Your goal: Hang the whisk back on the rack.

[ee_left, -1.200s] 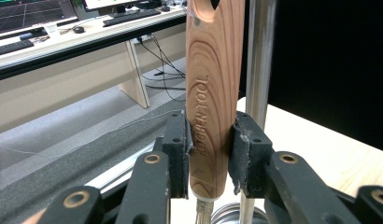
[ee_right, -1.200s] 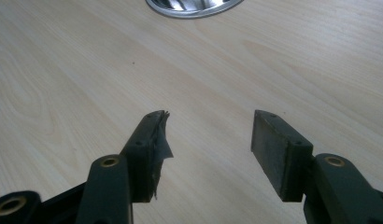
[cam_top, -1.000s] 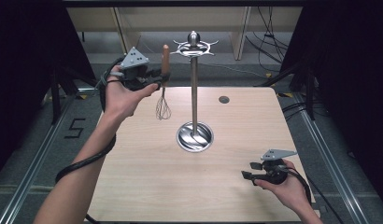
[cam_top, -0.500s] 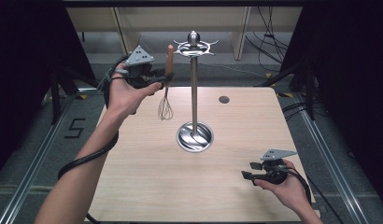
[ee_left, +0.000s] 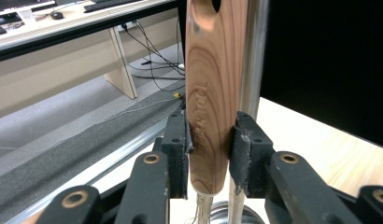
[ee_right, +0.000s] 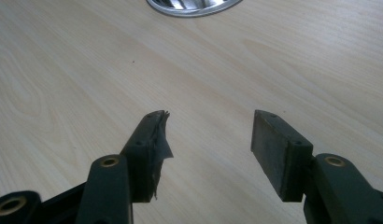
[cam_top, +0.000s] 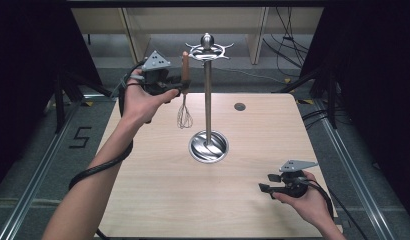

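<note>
- While the left gripper [cam_top: 174, 88] is raised above the far left part of the table [cam_top: 158, 200], it pinches the wooden handle of a whisk [cam_top: 184, 90], which hangs upright with its wire head down, well clear of the tabletop and just left of the stand's pole.
- Judging by that pose, the step in hand is hanging the whisk on the utensil stand [cam_top: 207, 100]: the handle top sits near the level of the hook ring [cam_top: 208, 50] at the head of the pole, close beside it but apart from the hooks.
- The next move, as I read it, calls for a small shift toward the ring so that the hole in the handle meets one hook, then a slight lowering before the jaws let go; the pole is very near, so the approach needs care not to knock the stand.
- The left gripper view adds what the high view cannot give: both pads [ee_left: 178, 140] press the lower part of the handle [ee_left: 213, 93], the hanging hole is cut off at the top edge, and the steel pole [ee_left: 252, 56] runs right behind the handle. Whether the two touch I cannot tell.
- At the near right of the table, the right gripper [cam_top: 268, 183] rests idle in the person's hand, its jaws spread with nothing between them.
- The right gripper view confirms this, with bare wood between the pads [ee_right: 278, 149] and the stand's round base [ee_right: 194, 5] farther off; one pad's lining looks frayed, a detail too small for the high view.
</note>
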Demonstrator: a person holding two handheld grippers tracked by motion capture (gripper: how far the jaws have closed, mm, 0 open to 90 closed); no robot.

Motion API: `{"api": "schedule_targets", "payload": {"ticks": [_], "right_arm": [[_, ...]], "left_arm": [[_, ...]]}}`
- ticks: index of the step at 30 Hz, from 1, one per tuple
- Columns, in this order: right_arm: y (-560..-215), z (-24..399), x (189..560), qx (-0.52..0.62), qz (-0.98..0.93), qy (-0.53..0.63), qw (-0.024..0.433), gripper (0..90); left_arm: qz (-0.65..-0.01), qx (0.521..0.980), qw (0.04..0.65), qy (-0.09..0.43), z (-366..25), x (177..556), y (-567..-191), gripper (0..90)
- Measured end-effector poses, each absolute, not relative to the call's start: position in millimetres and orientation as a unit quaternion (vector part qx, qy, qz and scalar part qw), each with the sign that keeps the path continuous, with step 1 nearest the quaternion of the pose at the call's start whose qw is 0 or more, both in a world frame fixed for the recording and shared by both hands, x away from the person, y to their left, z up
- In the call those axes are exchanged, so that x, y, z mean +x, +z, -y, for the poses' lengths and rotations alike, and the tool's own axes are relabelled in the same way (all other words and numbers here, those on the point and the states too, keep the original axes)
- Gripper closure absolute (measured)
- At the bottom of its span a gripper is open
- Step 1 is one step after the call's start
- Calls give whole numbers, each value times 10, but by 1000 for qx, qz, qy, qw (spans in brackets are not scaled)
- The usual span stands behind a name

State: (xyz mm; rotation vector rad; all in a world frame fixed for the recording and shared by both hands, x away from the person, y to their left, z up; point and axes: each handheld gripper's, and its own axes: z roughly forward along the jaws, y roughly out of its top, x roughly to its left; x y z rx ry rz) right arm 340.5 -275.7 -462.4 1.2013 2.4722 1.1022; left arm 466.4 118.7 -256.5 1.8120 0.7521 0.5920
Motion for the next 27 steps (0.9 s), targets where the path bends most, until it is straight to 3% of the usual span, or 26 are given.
{"api": "schedule_targets", "payload": {"ticks": [9, 14, 18, 22, 27], "right_arm": [[-4617, 2766, 3394, 409, -829, 371, 92, 457], [-4614, 2763, 3395, 409, -830, 369, 92, 455], [-4616, 2761, 3393, 410, -830, 367, 97, 451], [-4630, 2755, 3404, 412, -830, 364, 95, 447], [-4656, 2723, 3400, 414, -824, 374, 99, 444]], "left_arm": [[-327, 734, 537, 256, -1488, 4356, -2768, 477], [-336, 736, 529, 257, -1812, 4012, -3224, 362], [-360, 747, 500, 249, -2104, 3694, -3886, 367], [-415, 757, 459, 207, -2337, 3422, -4532, 404], [-431, 758, 445, 202, -2466, 3264, -4707, 414]]}}
